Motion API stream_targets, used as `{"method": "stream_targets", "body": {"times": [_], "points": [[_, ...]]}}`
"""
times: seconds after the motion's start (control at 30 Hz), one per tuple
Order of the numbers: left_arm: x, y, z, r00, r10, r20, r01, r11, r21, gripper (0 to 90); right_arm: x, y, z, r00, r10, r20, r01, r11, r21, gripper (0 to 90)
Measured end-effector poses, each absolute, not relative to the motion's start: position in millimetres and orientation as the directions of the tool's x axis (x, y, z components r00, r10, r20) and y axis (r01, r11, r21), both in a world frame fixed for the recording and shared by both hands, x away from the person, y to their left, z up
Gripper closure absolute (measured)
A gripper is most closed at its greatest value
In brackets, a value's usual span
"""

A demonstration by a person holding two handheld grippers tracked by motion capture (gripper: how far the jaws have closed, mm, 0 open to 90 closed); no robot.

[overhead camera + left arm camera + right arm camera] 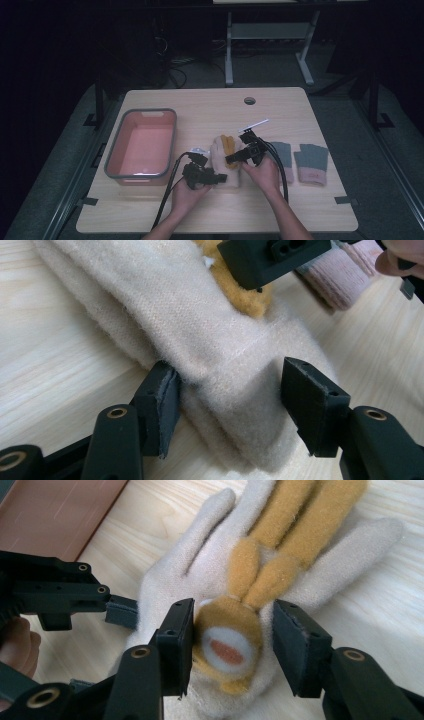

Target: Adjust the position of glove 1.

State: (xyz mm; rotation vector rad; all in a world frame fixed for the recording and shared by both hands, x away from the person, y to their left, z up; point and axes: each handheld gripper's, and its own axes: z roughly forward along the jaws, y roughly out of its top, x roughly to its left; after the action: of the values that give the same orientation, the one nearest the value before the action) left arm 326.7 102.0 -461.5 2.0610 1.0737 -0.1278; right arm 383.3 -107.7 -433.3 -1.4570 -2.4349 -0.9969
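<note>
A cream glove (224, 159) lies flat near the middle of the wooden table (210, 210), with a smaller mustard-yellow glove (228, 144) resting on top of it, fingers pointing away from the person. The left gripper (216, 177) sits at the cuff end of the cream glove; its jaws straddle the cuff, one pad touching the fabric's edge and the other standing a little off it, so they look spread around the cloth rather than pinching it. The right gripper (233, 158) comes in from the other side, and its jaws stand either side of the yellow glove's cuff, one pad just touching, the other with a gap beside it. Both hands rest low on the table behind the tools. To the left of the gloves stands a pink tub (141, 144) with a grey rim. To the right lie two grey gloves (302, 160) with pink cuffs, side by side, well apart from the tub.
</note>
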Motion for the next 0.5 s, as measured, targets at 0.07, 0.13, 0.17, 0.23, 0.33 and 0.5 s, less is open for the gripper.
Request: {"method": "stream_targets", "body": {"times": [0.07, 0.13, 0.17, 0.23, 0.33, 0.5], "points": [[327, 101, -460, 0.638, 0.651, -0.412, 0.727, -0.334, 0.6, 40.2, 382, -112, -431, -0.527, 0.734, 0.428, 0.823, 0.316, 0.472, 48.7], [327, 104, -457, 0.625, 0.653, -0.429, 0.737, -0.311, 0.6, 36.6, 382, -116, -428, -0.524, 0.732, 0.436, 0.823, 0.302, 0.482, 43.8], [326, 105, -456, 0.615, 0.657, -0.437, 0.743, -0.296, 0.6, 33.1, 382, -121, -425, -0.514, 0.732, 0.447, 0.825, 0.278, 0.492, 39.8], [326, 109, -454, 0.599, 0.661, -0.451, 0.754, -0.278, 0.595, 31.8, 383, -124, -425, -0.509, 0.731, 0.454, 0.827, 0.269, 0.494, 38.8], [326, 113, -455, 0.573, 0.658, -0.49, 0.777, -0.246, 0.579, 29.9, 385, -131, -428, -0.476, 0.73, 0.491, 0.848, 0.232, 0.476, 36.9], [326, 110, -459, 0.54, 0.645, -0.541, 0.812, -0.231, 0.535, 29.5, 391, -137, -435, -0.435, 0.705, 0.56, 0.873, 0.177, 0.454, 36.7]]}}
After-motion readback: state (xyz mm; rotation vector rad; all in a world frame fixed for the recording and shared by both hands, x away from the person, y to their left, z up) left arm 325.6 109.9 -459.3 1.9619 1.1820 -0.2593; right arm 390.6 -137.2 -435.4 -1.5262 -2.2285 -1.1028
